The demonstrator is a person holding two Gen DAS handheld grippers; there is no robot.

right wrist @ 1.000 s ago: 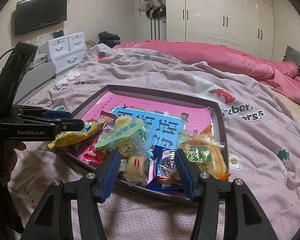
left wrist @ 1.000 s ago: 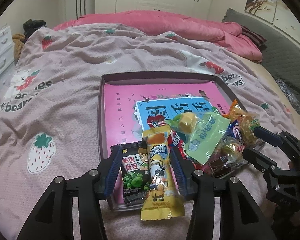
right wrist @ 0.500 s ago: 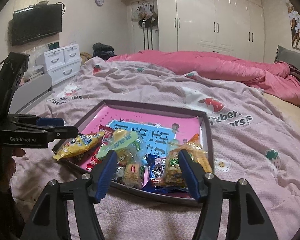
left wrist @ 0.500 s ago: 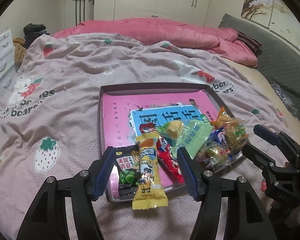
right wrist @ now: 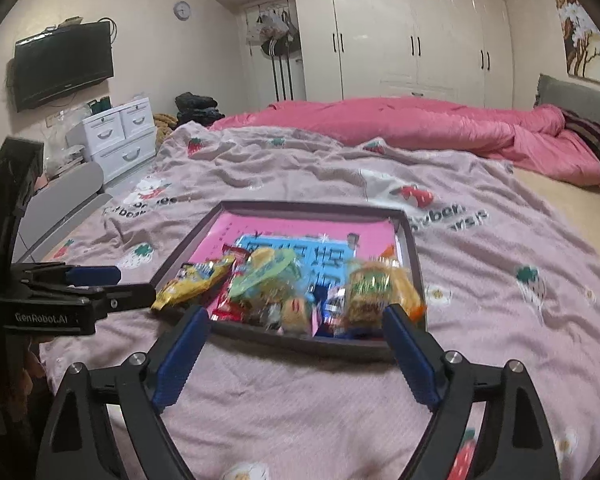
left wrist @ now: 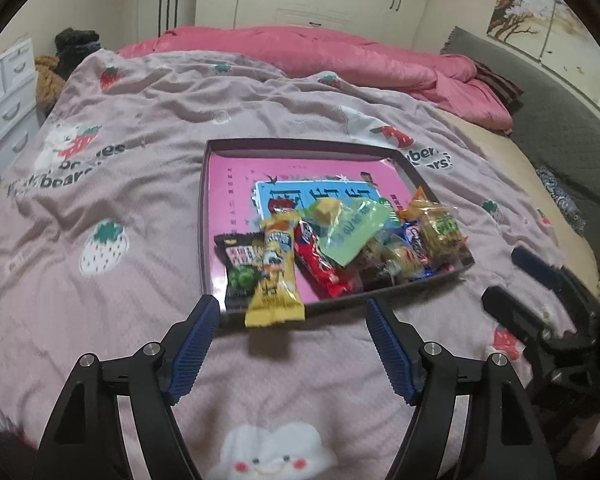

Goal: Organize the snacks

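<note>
A dark-rimmed tray [left wrist: 300,145] with a pink and blue lining lies on the bed; it also shows in the right wrist view [right wrist: 312,208]. Several snack packets are piled at its near end: a yellow packet [left wrist: 275,276] hanging over the rim, a black green-pea packet [left wrist: 240,266], a red packet [left wrist: 320,264], a light green packet [left wrist: 354,232] and an orange-yellow one [left wrist: 440,232]. My left gripper [left wrist: 292,344] is open and empty, just short of the tray's near edge. My right gripper [right wrist: 296,356] is open and empty, also just short of the tray.
The tray sits on a pink strawberry-print quilt [left wrist: 120,200]. A pink duvet [right wrist: 420,128] lies at the far side. White drawers [right wrist: 116,136] and a wall TV [right wrist: 62,64] are at left. A grey headboard [left wrist: 560,120] is at right.
Both grippers have pulled back from the tray toward the near side of the bed. The yellow packet, earlier between my left fingers, now lies free over the tray rim.
</note>
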